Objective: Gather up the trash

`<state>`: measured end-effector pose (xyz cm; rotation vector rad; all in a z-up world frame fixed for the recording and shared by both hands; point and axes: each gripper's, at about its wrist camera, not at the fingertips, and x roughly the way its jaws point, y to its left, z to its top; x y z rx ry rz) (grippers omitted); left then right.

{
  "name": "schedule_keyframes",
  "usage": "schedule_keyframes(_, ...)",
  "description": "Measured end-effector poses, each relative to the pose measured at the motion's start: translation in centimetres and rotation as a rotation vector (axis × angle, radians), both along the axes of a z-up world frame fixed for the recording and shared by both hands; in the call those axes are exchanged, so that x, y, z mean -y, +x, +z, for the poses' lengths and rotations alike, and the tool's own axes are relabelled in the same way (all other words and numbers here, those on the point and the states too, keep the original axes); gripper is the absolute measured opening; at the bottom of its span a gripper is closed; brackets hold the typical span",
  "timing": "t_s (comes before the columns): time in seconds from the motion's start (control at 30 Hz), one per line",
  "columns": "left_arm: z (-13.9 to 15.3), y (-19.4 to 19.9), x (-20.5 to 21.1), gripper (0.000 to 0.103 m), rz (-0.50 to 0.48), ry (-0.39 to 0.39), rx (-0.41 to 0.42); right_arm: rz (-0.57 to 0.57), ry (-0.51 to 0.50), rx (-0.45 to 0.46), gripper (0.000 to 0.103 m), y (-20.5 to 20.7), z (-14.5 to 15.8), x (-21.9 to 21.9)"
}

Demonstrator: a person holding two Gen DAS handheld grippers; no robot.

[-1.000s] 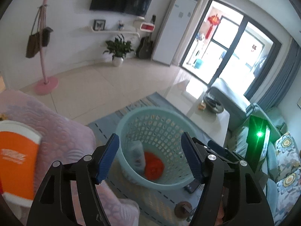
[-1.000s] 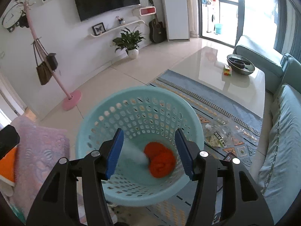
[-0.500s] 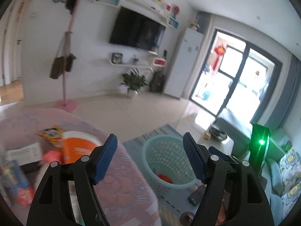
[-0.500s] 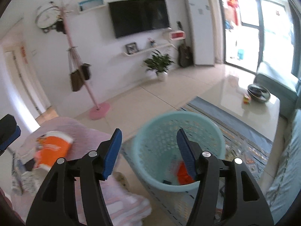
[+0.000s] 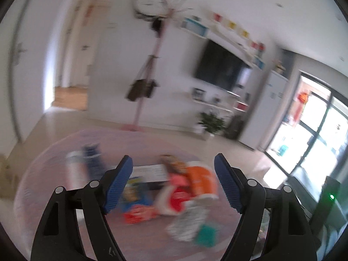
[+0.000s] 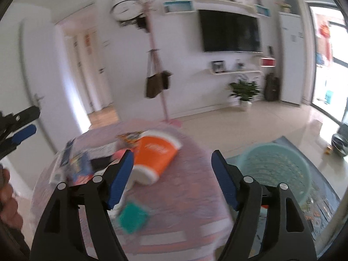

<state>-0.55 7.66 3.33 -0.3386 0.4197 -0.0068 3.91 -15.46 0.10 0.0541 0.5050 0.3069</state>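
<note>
Both views are motion-blurred. A round table with a pink cloth (image 6: 195,187) holds trash: an orange and white paper cup (image 6: 155,155) on its side, a teal packet (image 6: 132,217), and colourful wrappers (image 6: 79,169). The cup (image 5: 201,179), a teal packet (image 5: 205,235) and a red and blue wrapper (image 5: 138,208) also show in the left wrist view. My left gripper (image 5: 174,184) is open and empty above the pile. My right gripper (image 6: 171,178) is open and empty over the table. The light teal mesh basket (image 6: 280,169) stands on the floor at the right.
A pink coat stand with hanging bags (image 6: 157,82) stands behind the table. A wall TV (image 6: 230,32), shelves and a potted plant (image 6: 244,91) line the far wall. A patterned rug (image 6: 322,204) lies under the basket. The left gripper's tip (image 6: 21,133) shows at the right view's left edge.
Both grippers have swung left and up, away from over the basket, to face the table with the trash. The basket has left the left wrist view. Both stay open.
</note>
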Motion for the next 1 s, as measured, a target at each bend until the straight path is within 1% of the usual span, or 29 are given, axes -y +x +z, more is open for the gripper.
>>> schedule_keyframes(0.07, -0.6, -0.5, -2.5, 0.078, 0.054, -0.021, -0.025, 0.053, -0.022, -0.011, 0.072, 0.0, -0.8, -2.2)
schedule_keyframes(0.13, -1.6, -0.5, -4.9, 0.078, 0.112, -0.038, -0.062, 0.074, -0.053, -0.027, 0.073, 0.2, -1.6, -3.8)
schedule_keyframes(0.23, -3.2, -0.3, -7.9, 0.078, 0.159, -0.061, -0.132, 0.106, -0.077, -0.072, 0.073, 1.0, -3.0, -5.5)
schedule_keyframes(0.33, -5.0, 0.5, -9.7, 0.078, 0.173, -0.084, -0.190, 0.110, -0.093, -0.106, 0.073, 1.8, -4.2, -6.2)
schedule_keyframes(0.43, -6.9, 1.8, -10.6, 0.078, 0.159, -0.104, -0.269, 0.123, -0.085, -0.150, 0.073, 3.1, -5.3, -6.8)
schedule_keyframes(0.57, -8.9, 3.7, -11.5, 0.078, 0.166, -0.099, -0.334, 0.144, -0.088, -0.202, 0.073, 4.1, -6.3, -7.4)
schedule_keyframes(0.7, -10.4, 5.0, -12.2, 0.078, 0.174, -0.107, -0.375, 0.174, -0.086, -0.235, 0.073, 4.6, -6.7, -7.7)
schedule_keyframes(0.83, -11.3, 5.2, -12.7, 0.077, 0.167, -0.121, -0.402, 0.186, -0.092, -0.271, 0.073, 5.0, -7.4, -8.1)
schedule_keyframes(0.9, -11.6, 5.5, -12.8, 0.076, 0.160, -0.122, -0.410, 0.199, -0.099, -0.278, 0.073, 5.1, -7.5, -8.4)
schedule_keyframes(0.93, -11.7, 5.6, -12.7, 0.075, 0.158, -0.120, -0.412, 0.206, -0.105, -0.276, 0.072, 5.1, -7.5, -8.6)
schedule_keyframes(0.97, -11.8, 5.8, -12.7, 0.072, 0.154, -0.118, -0.420, 0.213, -0.113, -0.274, 0.068, 5.0, -7.5, -8.8)
schedule_keyframes(1.0, -12.0, 5.7, -12.5, 0.071, 0.152, -0.116, -0.424, 0.219, -0.118, -0.274, 0.061, 5.0, -7.5, -9.0)
